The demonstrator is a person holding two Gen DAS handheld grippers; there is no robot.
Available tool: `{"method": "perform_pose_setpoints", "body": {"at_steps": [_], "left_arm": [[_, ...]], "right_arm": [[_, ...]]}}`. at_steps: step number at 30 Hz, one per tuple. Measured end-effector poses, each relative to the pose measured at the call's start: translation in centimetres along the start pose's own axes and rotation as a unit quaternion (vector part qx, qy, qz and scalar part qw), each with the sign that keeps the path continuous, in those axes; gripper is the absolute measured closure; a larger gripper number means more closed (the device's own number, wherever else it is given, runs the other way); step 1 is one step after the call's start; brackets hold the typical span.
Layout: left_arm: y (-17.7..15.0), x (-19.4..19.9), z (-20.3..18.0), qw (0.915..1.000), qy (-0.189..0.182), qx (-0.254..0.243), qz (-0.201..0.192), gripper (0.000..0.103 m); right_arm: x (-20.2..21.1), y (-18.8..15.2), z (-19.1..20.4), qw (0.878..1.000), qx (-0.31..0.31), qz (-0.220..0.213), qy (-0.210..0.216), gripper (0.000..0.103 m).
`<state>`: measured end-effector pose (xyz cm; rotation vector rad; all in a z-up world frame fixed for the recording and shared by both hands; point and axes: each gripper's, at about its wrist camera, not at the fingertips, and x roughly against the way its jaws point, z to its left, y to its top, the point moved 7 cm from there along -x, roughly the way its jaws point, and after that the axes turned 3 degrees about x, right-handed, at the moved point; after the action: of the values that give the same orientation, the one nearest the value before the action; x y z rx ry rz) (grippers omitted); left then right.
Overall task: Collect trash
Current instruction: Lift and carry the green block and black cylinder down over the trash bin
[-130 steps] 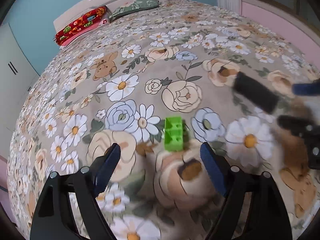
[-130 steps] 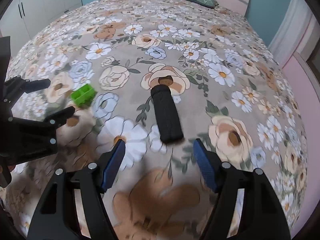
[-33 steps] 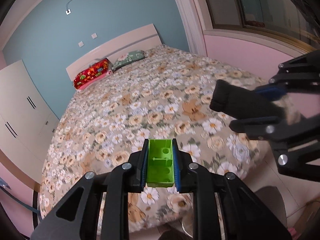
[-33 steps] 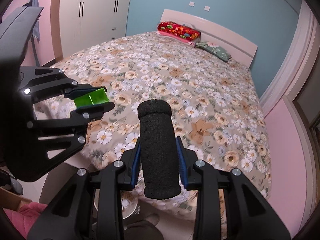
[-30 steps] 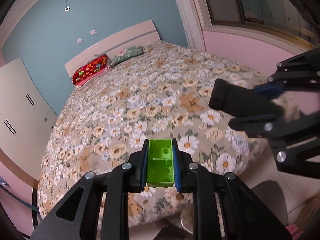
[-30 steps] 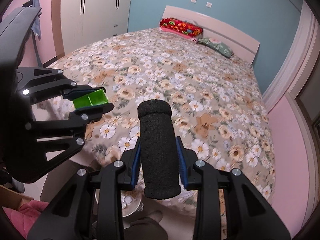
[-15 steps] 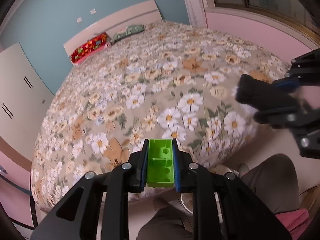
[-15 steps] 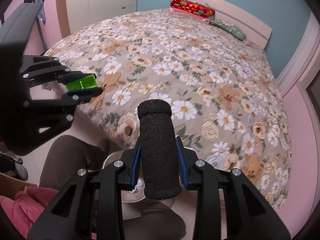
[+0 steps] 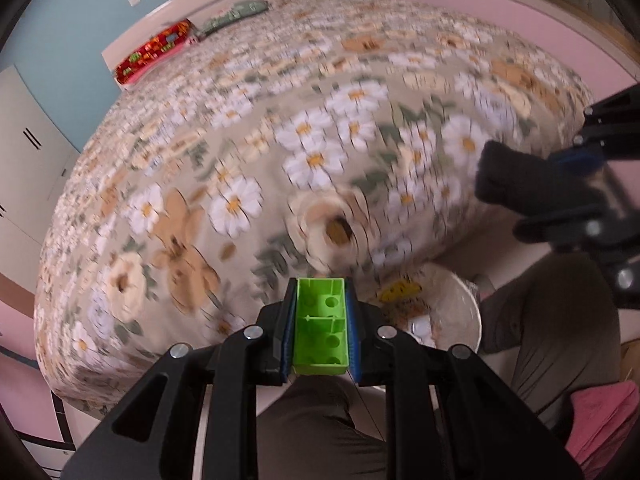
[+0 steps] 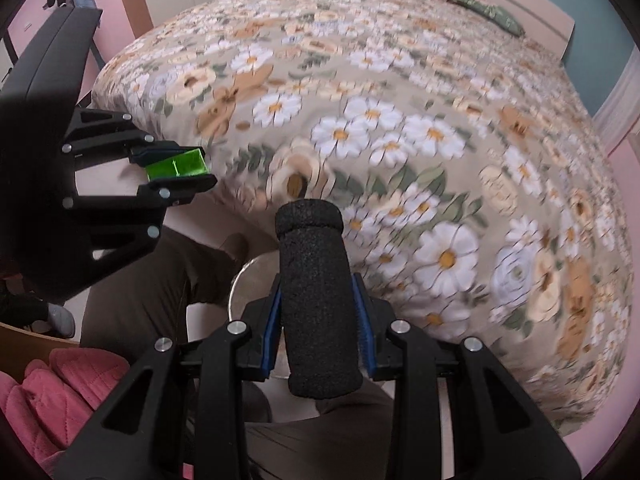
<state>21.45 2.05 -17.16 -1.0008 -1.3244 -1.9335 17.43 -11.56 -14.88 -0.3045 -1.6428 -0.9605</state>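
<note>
So this was the carry-to-the-bin step. The left gripper [image 9: 320, 328] had its fingers clamped narrow on the green plastic block [image 9: 320, 326], and the right gripper [image 10: 318, 320] pinched the black foam roll [image 10: 316, 300] upright between its pads. The bin [image 9: 460, 304] sat just past the fingertips, low by the bed edge. Next, I'd guess each gripper needed centring over that rim before letting go.

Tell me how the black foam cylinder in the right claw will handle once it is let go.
The black foam cylinder looks porous and matte, so it is probably light and somewhat squashy under the right claw. That rough surface likely resists slipping. Being round, it would probably roll if it landed on its side, so drop it straight into the bin.
</note>
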Motion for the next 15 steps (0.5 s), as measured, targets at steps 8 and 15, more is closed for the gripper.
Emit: {"method": "perform_pose_setpoints", "body": {"at_steps": [8,15], "left_arm": [[-4.0,-4.3,-2.1,0.9989,-0.017,-0.001,0.045,0.080],[-6.5,-7.4,-4.2,0.9972,-0.027,-0.004,0.069,0.080]], "right_arm": [[-4.8,-3.1,1.0,0.999,-0.013,0.038,0.032,0.069],[-9.3,-5.8,2.0,0.996,-0.023,0.070,0.054,0.069]]}}
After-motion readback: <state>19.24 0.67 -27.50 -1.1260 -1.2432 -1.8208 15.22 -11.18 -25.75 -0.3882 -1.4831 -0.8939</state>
